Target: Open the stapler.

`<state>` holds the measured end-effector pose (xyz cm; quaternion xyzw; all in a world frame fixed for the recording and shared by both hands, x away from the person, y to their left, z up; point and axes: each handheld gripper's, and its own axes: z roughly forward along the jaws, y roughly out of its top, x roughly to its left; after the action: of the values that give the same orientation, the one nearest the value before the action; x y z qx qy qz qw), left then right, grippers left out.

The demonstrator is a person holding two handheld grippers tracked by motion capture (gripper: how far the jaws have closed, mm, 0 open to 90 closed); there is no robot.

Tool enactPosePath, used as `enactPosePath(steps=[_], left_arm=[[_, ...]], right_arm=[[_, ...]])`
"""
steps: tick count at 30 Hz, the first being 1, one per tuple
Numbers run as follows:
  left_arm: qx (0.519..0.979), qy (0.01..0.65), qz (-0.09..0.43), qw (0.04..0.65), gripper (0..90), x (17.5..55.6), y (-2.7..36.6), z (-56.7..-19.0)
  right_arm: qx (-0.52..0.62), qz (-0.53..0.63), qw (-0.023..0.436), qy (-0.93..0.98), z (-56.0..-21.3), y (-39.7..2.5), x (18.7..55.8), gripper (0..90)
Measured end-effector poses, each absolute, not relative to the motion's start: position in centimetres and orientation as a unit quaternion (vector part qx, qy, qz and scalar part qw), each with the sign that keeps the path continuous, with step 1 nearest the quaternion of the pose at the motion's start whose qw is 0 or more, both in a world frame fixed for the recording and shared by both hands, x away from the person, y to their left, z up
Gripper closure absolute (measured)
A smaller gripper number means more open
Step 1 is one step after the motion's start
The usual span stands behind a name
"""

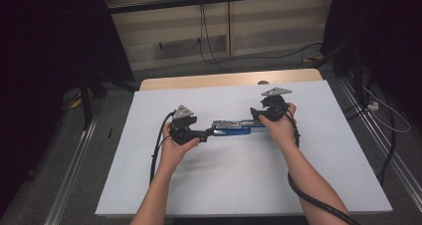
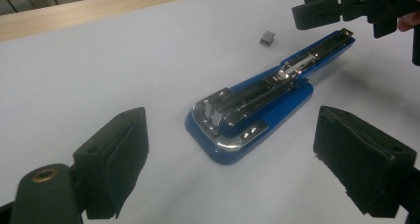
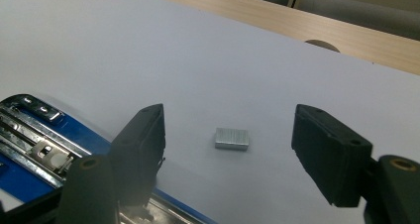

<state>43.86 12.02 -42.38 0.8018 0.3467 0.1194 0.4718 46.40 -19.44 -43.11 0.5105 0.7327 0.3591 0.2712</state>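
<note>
A blue stapler (image 1: 231, 129) lies swung open on the white table sheet (image 1: 224, 180), its metal staple channel facing up. In the left gripper view the stapler (image 2: 252, 110) lies just beyond my left gripper (image 2: 247, 169), whose jaws stand wide apart with nothing between them. A small grey block of staples (image 3: 232, 138) rests on the sheet between the open jaws of my right gripper (image 3: 233, 149). The block (image 2: 267, 38) sits beside the stapler's far end. My left gripper (image 1: 203, 134) is at the stapler's left end and my right gripper (image 1: 257, 116) at its right end.
The table's wooden far edge (image 1: 224, 79) has a small round cutout (image 3: 321, 44). Metal rails and cables run along the floor on both sides, and dark stands flank the table. The sheet's front half is bare apart from the person's forearms.
</note>
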Motion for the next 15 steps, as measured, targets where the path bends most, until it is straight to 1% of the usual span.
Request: enactPosePath(steps=[7,11,15], left_arm=[[0.803,0.341,0.117,0.474,12.3,43.5,12.3,-42.1],[0.802,0.340,0.121,0.475,12.3,43.4,12.7,-41.8],[0.801,0.343,0.120,0.476,11.9,43.4,12.9,-41.8]], right_arm=[[0.512,0.349,0.273,0.736,-43.2,-19.0,46.9,23.8],[0.521,0.343,0.272,0.733,-43.1,-18.9,47.5,19.2],[0.523,0.339,0.270,0.734,-43.2,-18.9,47.8,19.1]])
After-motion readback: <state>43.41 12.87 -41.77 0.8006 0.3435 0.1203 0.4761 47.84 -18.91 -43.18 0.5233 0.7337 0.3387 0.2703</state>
